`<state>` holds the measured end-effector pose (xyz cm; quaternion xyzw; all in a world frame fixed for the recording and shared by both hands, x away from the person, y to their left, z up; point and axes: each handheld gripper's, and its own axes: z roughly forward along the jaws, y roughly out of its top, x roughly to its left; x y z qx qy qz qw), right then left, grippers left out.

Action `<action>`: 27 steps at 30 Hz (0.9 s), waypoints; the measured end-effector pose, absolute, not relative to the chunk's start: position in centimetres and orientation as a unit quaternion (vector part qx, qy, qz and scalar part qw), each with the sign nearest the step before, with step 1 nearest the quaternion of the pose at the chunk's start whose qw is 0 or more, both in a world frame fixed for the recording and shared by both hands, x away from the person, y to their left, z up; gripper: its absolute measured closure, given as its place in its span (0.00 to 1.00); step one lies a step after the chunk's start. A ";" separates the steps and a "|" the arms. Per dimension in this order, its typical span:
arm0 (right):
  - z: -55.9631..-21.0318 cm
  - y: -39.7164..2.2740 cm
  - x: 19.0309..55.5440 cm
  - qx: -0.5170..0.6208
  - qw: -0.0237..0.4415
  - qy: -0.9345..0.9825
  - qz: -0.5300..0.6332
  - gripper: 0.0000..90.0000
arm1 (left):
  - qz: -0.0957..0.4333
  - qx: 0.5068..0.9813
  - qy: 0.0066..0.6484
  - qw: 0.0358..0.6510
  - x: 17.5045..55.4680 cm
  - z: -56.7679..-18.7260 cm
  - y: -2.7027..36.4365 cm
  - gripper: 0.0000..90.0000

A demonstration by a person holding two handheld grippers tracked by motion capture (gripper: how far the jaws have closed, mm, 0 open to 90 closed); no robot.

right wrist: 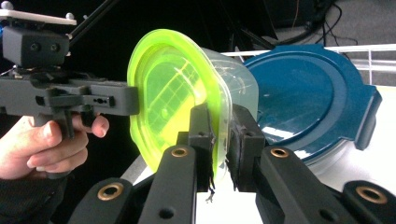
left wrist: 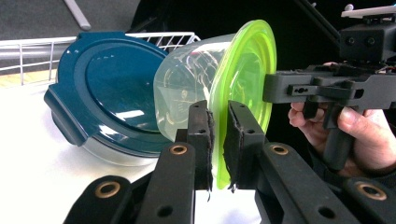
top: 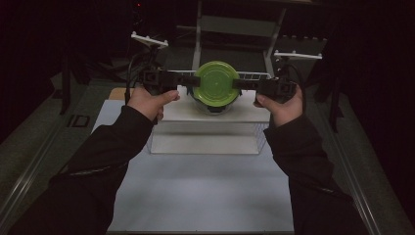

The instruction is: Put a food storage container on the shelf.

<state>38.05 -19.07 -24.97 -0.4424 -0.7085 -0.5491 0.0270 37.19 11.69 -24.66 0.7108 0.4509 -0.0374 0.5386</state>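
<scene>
High view: both grippers hold one clear container w/ green lid (top: 216,82) between them, lifted above the white counter (top: 200,191). Left gripper (top: 195,81) comes in from the left and pinches the lid rim at its left edge; right gripper (top: 236,83) does the same at the right edge. Lid faces up toward the cam. Left hand (top: 149,100) and right hand (top: 280,106) grip the handles, dark sleeves run in from the bottom. A white wire basket (top: 258,138) sits on the counter under and behind the container.

Left gripper view: jaws nearly pressed together, pads pinching the green lid rim (left wrist: 218,135) edge-on. Clear container body (left wrist: 187,88) sticks out to the left of the lid, so the container looks tipped on its side here. Behind it, a dark blue lid on a glass dish (left wrist: 105,88) leans near the wire basket rail (left wrist: 28,51). Across, right gripper clamps the far rim (left wrist: 267,88), right hand below it.

Right gripper view: same pic mirrored. Jaws close together, pinching lid rim and container lip (right wrist: 222,135). Blue-lidded dish (right wrist: 308,98) behind at right, just beside the container; can't tell if touching. Left gripper bites the far rim (right wrist: 135,100).
</scene>
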 end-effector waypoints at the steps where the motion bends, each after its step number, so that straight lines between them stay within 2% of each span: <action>1: -25.0 -19.1 38.3 -0.445 0.028 -0.709 -0.546 0.90 | -0.039 0.711 0.453 0.537 37.4 -24.7 11.6 0.89; 11: -25.2 -19.1 40.0 -0.470 0.033 -0.706 -0.529 0.89 | -0.046 0.706 0.467 0.530 39.1 -25.2 11.2 0.88; 18: -25.0 -18.9 40.3 -0.472 0.020 -0.708 -0.525 0.88 | -0.047 0.704 0.467 0.533 39.7 -25.5 11.2 0.87; 27: -24.6 -18.6 41.4 -0.490 0.007 -0.703 -0.515 0.84 | -0.041 0.688 0.481 0.542 41.0 -26.0 11.2 0.81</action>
